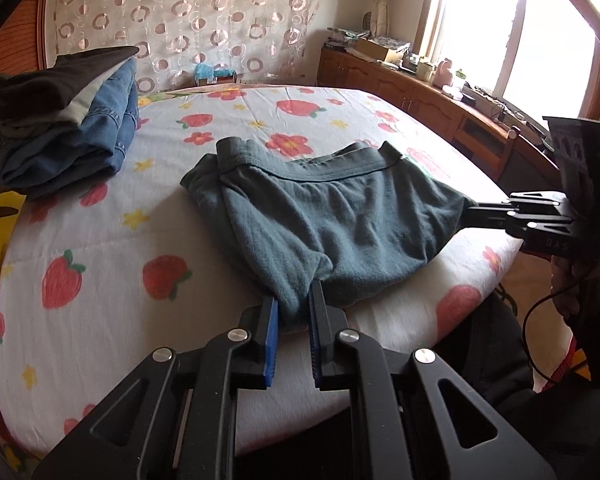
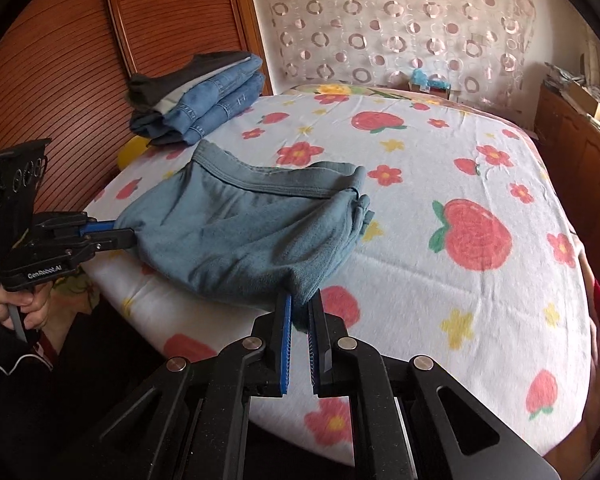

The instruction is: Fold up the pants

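Left fingers: the left gripper (image 1: 294, 312) is clamped tight on a bunched corner of the teal pants (image 1: 320, 216), blue pads pinching the cloth at the near edge.
Right fingers: same story for the right gripper (image 2: 300, 312), jaws pressed together on the opposite near corner of the fabric.
Seen across: each camera catches the other tool out at the side, its tips buried in the pants' edge, a hand (image 2: 18, 304) wrapped round the handle.
Pants: spread across the near part of the bed (image 1: 100, 248), waistband (image 1: 320, 174) on the far side, near edge held between the two grips and hanging just past the mattress edge.
Shape: short and thick, so it looks doubled over at least once, though the layers cannot be counted.
Done: both corners secured.
Left: by my read, carry the near edge over toward the waistband, lay it flat, let go.
Surroundings: a stack of folded clothes (image 1: 68, 120), jeans among them, waits at the far left corner, well apart from the work.
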`<state>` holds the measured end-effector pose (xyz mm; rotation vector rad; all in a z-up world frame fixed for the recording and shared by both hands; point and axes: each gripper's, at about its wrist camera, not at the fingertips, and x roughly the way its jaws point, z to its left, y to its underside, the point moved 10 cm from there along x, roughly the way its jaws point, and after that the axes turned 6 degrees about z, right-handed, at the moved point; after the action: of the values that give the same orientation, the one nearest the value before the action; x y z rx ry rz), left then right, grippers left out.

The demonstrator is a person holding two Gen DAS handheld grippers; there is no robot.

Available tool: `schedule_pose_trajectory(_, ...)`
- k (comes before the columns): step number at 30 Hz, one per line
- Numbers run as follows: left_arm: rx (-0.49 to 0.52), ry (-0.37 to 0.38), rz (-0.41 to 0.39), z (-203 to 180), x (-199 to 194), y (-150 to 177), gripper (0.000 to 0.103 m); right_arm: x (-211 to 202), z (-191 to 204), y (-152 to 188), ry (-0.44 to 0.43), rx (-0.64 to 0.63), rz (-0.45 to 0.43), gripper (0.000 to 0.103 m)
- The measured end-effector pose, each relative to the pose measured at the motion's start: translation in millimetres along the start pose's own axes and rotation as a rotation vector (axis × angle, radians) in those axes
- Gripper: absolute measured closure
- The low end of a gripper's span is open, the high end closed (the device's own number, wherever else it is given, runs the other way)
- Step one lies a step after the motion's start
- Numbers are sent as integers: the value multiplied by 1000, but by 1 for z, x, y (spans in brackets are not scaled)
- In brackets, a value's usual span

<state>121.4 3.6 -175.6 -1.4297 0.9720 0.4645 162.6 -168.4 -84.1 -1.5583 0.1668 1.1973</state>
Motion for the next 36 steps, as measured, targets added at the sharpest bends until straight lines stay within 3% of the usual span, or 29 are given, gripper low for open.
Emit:
schedule_pose_trajectory(5, 4, -21, 1, 1, 0, -3, 81, -8, -4, -3, 14, 13, -15, 96)
schedule_pose_trajectory(7, -1, -29, -9, 4, 0, -7, 62, -13, -3, -5, 23, 14, -26, 96)
schedule_pose_trajectory(11, -30, -32, -34, 12, -2, -19, 46, -20, -2, -9, 35, 9, -47, 96)
schedule_pose_trajectory(13, -44, -41, -42, 18, 0, -25, 26, -20, -2, -10, 39, 5, -52, 96)
schedule_pose_trajectory(14, -52, -38, -55, 20, 0, -29, 24, -20, -2, -12, 37, 5, -54, 96)
schedule_pose_trajectory(21, -54, -68, -70, 30, 13, -55, 23, 3, -10, -27, 60, 26, -55, 63)
schedule_pose_trajectory(36, -80, -70, -25, 50, 53, -73, 23, 61, -30, -59, 89, 76, -17, 62)
